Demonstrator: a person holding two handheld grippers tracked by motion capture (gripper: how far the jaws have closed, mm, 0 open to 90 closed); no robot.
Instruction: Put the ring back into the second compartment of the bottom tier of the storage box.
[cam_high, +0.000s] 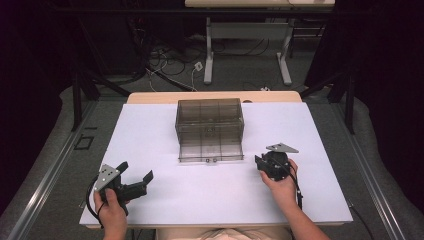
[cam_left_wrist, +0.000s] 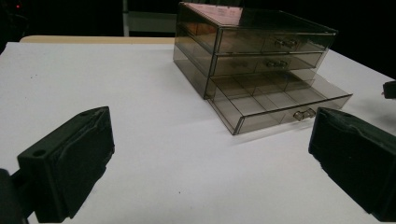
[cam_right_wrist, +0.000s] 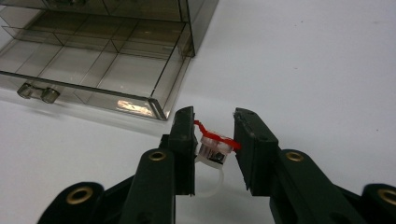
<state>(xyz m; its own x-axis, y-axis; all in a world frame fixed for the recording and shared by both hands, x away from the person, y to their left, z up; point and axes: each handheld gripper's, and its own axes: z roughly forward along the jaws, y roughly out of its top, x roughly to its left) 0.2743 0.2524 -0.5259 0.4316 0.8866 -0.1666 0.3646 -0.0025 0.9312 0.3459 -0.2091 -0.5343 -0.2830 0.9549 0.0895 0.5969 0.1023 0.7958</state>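
Note:
A smoky clear drawer box (cam_high: 210, 122) stands mid-table with its bottom drawer (cam_left_wrist: 280, 100) pulled out; the drawer's compartments (cam_right_wrist: 100, 58) look bare. My right gripper (cam_right_wrist: 214, 140) is just right of the drawer's front corner, shut on a small clear plastic cap with a red band (cam_right_wrist: 214, 148); a white loop hangs below it. In the high view the right gripper (cam_high: 260, 163) is held low by a hand. My left gripper (cam_high: 136, 171) stands open at the table's front left, jaws wide apart with nothing between them. Its pads (cam_left_wrist: 70, 163) frame the box from a distance.
A white sheet (cam_high: 165, 200) covers the table. Beyond the far edge are a second table's legs (cam_high: 209, 55), floor cables and dark stands. A metal rail (cam_high: 45, 175) runs along the floor at left.

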